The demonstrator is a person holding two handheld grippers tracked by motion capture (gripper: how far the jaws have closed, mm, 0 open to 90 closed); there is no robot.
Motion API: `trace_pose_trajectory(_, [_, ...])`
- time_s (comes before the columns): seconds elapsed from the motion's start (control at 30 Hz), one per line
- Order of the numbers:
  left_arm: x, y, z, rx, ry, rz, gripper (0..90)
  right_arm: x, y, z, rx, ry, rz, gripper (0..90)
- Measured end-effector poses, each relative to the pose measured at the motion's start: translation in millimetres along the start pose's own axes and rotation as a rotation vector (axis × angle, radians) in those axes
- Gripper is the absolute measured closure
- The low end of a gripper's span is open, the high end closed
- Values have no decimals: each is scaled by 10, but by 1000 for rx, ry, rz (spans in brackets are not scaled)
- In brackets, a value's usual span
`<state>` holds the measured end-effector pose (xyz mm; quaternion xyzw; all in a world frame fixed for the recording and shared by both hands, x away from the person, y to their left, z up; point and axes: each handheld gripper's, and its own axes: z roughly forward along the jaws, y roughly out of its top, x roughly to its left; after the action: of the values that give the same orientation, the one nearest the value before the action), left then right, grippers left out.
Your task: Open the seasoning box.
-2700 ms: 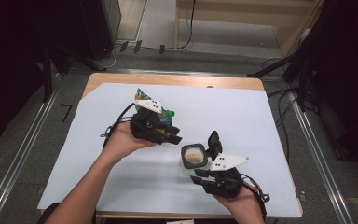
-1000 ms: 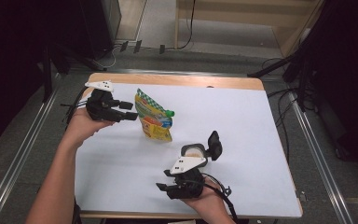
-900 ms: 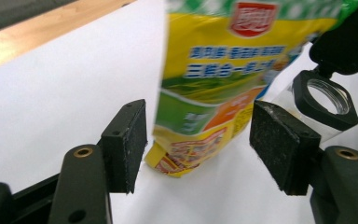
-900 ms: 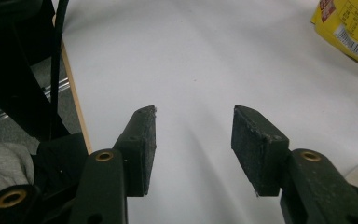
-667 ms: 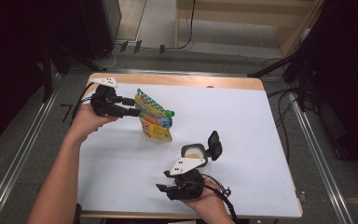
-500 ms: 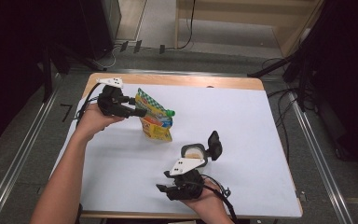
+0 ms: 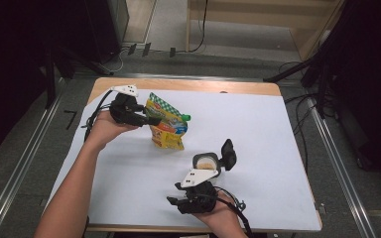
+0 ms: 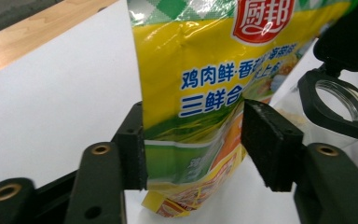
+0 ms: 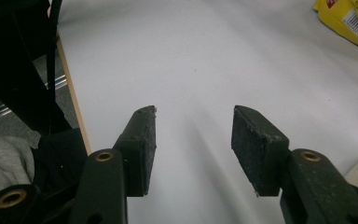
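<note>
Claw work first: your left claw (image 7: 151, 120) is closing on the yellow seasoning pouch (image 7: 168, 126), which is standing upright toward the far left part of the white desk (image 7: 278, 129). Through the left gripper view, the pouch (image 8: 214, 93) is sitting between the two black pads; the left pad (image 8: 135, 140) is meeting the pouch's edge, while the right pad (image 8: 265, 140) is overlapping its face, and I cannot tell whether it is pressing yet. Its jaws have just been narrowing around the bag. Your right claw (image 7: 176, 202) is resting near the desk's front edge, half open and holding nothing, as the right gripper view is showing bare desk between its pads (image 9: 144, 144). The open jar (image 7: 206, 162) with its flipped-up black lid (image 7: 228, 154) is waiting just beyond that hand. You are judging the pick-up step as under way; next, finish the squeeze firmly without crushing the pouch, then lift and bring it over to the jar's mouth.
</note>
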<state>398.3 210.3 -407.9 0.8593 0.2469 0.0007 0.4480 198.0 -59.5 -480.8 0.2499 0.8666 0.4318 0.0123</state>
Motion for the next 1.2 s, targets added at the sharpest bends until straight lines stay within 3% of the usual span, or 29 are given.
trace_pose_trajectory(0.13, [-18,-3,-3,9,-23,-5,545,-4,4,6,-1,-1,-1,513])
trace_pose_trajectory(0.33, [-64,1,37,19,-90,-19,657,-13,20,-4,-14,-4,-4,512])
trace_pose_trajectory(0.37, [-91,7,97,34,-118,-20,656,-20,19,-1,-13,-3,0,511])
trace_pose_trajectory(0.47, [-144,20,167,63,-132,-18,662,-20,18,11,-11,-5,-5,509])
trace_pose_trajectory(0.57, [-147,10,152,47,-141,-25,707,-12,17,17,-13,-4,-9,505])
trace_pose_trajectory(0.67, [-153,-3,112,14,-140,-24,791,-13,15,26,-12,0,-6,502])
trace_pose_trajectory(0.7, [-155,-3,89,4,-141,-43,791,-13,15,26,-12,0,-6,502])
trace_pose_trajectory(0.8, [-200,7,62,-8,-93,-24,883,-17,15,45,-9,1,-4,497])
trace_pose_trajectory(0.93, [-230,38,61,8,-81,-45,900,-20,15,61,-7,1,-7,476])
trace_pose_trajectory(1.0, [-262,75,31,9,-53,-51,900,-23,14,64,-6,-2,-3,476])
trace_pose_trajectory(1.1, [-292,112,-20,7,-76,-47,900,-34,16,63,-13,-3,-3,477])
trace_pose_trajectory(1.2, [-353,152,-84,15,-74,-38,900,-41,17,71,-20,-5,1,477])
